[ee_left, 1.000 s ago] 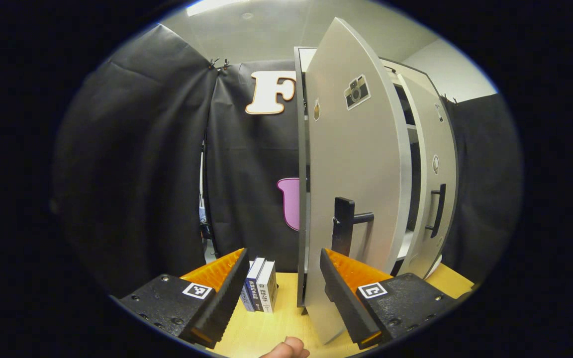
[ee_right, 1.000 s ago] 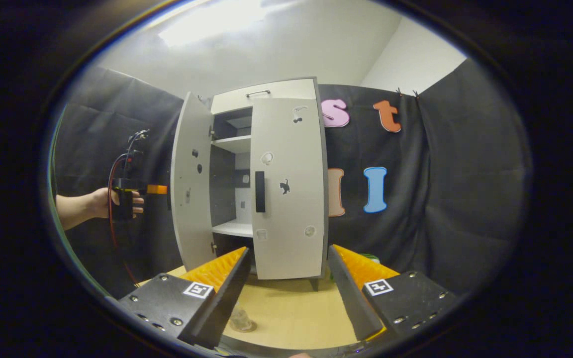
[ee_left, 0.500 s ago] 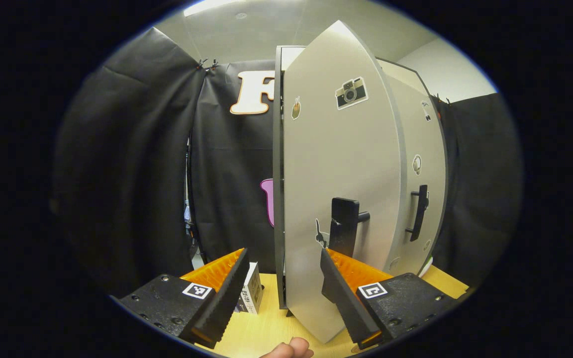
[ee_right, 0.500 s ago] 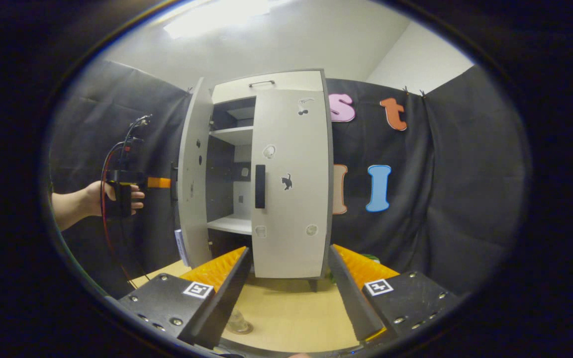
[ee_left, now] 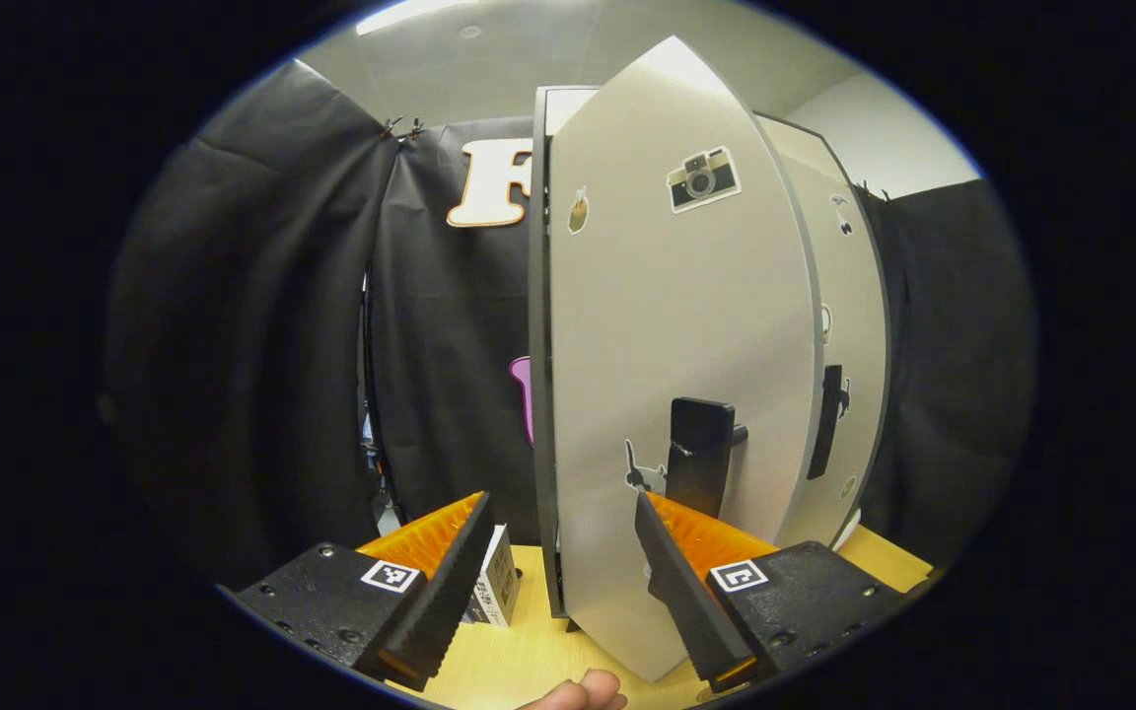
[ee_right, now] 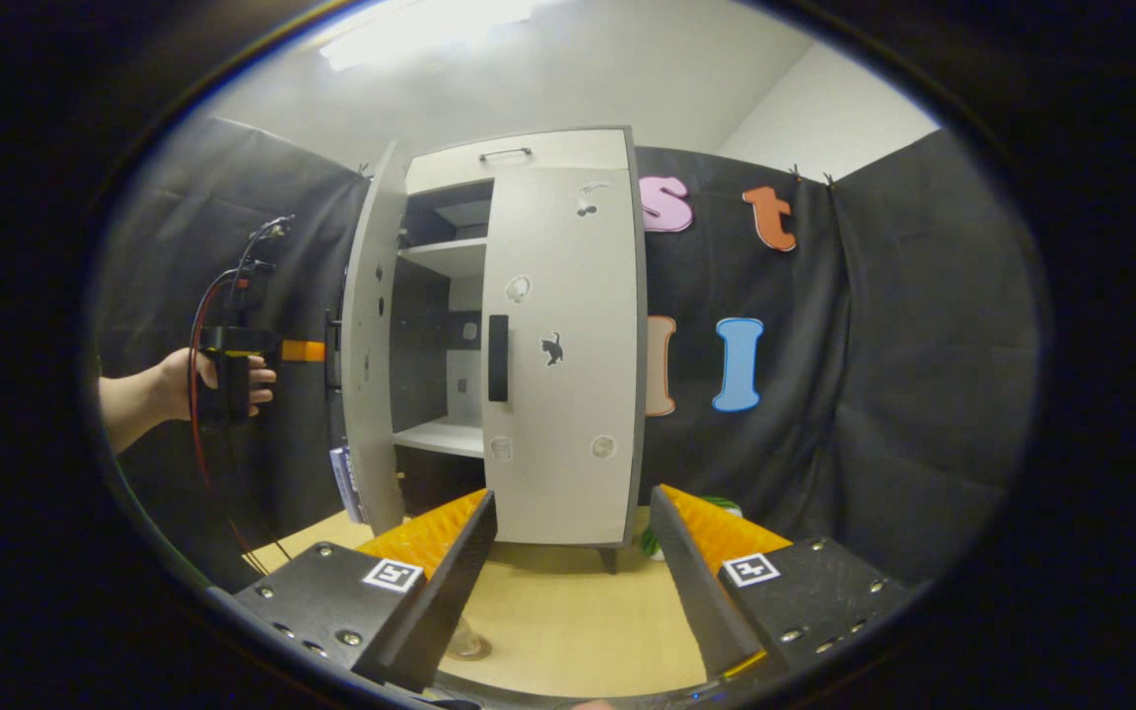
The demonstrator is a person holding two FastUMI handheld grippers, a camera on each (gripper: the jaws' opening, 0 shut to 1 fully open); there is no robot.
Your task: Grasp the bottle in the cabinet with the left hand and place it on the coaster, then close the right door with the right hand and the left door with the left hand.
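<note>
Left gripper [ee_left: 563, 513] wide open, empty, just left of the left door [ee_left: 676, 325], handle [ee_left: 701, 463] ahead-right; door ajar, push rightward. Right gripper [ee_right: 573, 513] also wide (idle); right door [ee_right: 563, 345] closed.

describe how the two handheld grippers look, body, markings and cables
Left gripper and right gripper: black textured bodies with screws, a square black-and-white tag on each finger base, ridged fingers. Seen from afar, the left has a black handle with red and black cables.

Bottle [ee_right: 467, 641] mostly behind fingers [ee_right: 440, 582]
</note>
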